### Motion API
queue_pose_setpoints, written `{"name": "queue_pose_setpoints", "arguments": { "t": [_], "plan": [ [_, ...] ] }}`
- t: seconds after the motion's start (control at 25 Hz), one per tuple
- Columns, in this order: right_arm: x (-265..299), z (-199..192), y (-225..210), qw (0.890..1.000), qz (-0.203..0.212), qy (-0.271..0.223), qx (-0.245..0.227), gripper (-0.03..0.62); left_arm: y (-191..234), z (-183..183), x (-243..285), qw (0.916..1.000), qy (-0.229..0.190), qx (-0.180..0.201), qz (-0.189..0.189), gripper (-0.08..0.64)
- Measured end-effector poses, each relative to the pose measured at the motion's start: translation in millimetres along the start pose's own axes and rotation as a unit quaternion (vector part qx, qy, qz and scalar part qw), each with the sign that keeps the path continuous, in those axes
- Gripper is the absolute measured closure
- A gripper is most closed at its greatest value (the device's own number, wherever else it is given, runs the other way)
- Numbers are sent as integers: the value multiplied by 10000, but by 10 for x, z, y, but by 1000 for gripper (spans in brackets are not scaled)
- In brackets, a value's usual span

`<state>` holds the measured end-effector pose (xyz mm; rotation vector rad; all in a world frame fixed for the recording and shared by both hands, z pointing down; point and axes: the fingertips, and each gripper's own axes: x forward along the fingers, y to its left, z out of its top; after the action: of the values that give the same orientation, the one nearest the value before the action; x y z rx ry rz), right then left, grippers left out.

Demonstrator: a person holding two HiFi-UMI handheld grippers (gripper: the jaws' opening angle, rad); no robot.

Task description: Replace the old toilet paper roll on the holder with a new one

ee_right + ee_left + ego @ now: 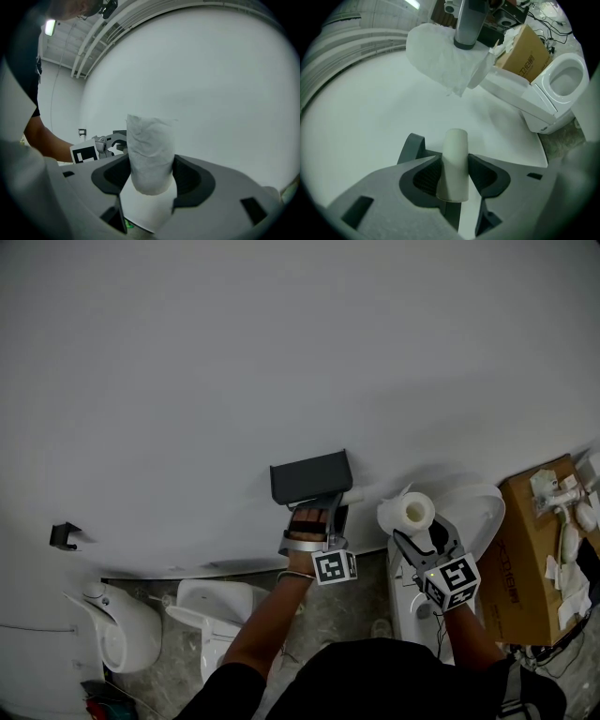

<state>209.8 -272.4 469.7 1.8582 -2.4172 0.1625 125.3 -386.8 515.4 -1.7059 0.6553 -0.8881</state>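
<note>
Pale bare tube (454,159), no paper on it, is clamped in the left gripper (323,514). One ribbed pad presses on each side and the jaws are set narrow. Tube lies lengthwise along the jaws, far end out past the tips. Head view: this gripper sits just below the dark grey holder (311,476), tips up near its lower edge. Holder is fixed to the white wall (281,352). Cannot tell whether the tube touches the holder, since hand and gripper cover that spot.

New roll (409,513) is full and white, with a crinkled outer layer. It is gripped across its width by the right gripper (418,530), jaws wide, both pads on the paper. Roll is to the right of the holder, near it but apart, a little lower in the picture. Its open core end faces the head camera.

White toilet (480,512) stands right of the holder, beyond the roll, partly hidden by roll and right gripper. Brown cardboard box (525,559) is further right of the holder, past the toilet, with white parts lying on it.

Small dark bracket (64,536) is on the wall well left of the holder. A white fixture (122,629) stands below the bracket.
</note>
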Motion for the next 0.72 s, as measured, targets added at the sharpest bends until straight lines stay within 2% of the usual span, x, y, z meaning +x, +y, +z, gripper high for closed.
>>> {"name": "queue_pose_setpoints", "arguments": {
  "t": [0.4,0.72],
  "plan": [
    [-299,-40,-209,9995,-311,43,-11,319,-61,437,91,9994,-342,84,21,374],
    [-518,-67,-381,9980,-626,19,15,319,-90,707,131,9984,-564,7,64,374]
  ]
}}
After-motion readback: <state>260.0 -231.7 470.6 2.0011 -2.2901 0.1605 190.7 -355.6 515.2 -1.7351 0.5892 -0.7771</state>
